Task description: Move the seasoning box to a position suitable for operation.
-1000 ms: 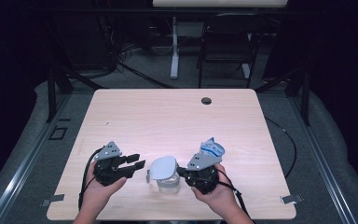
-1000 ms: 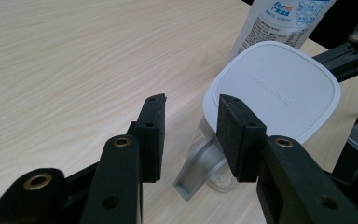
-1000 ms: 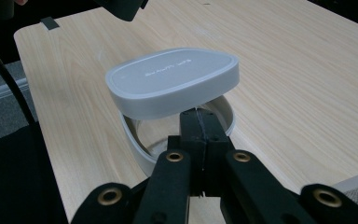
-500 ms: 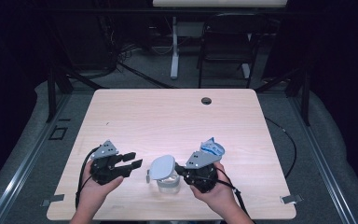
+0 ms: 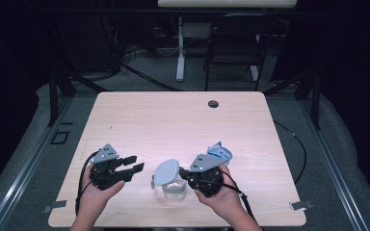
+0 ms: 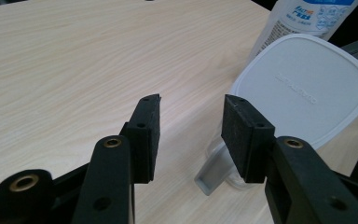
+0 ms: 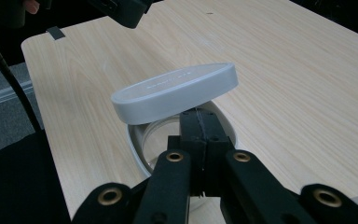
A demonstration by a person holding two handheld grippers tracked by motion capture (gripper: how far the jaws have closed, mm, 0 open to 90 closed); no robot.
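My pale wooden desk (image 5: 173,120) fills the frame's middle, a round cable hole (image 5: 213,103) near its far edge. Beyond, top centre, a dark chair (image 5: 231,48) stands on grey floor (image 5: 139,72); black surroundings.

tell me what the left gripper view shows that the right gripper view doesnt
The left gripper view alone shows the left gripper with its jaws apart and nothing between them, the blue-printed white packet behind the lid, and a grey tab at the container's side.

The right gripper view alone shows the right gripper shut on the container rim, the open inside of the container under the tilted lid, and a strip of tape at the table edge.

Both share the grey-white lid and the wooden table.
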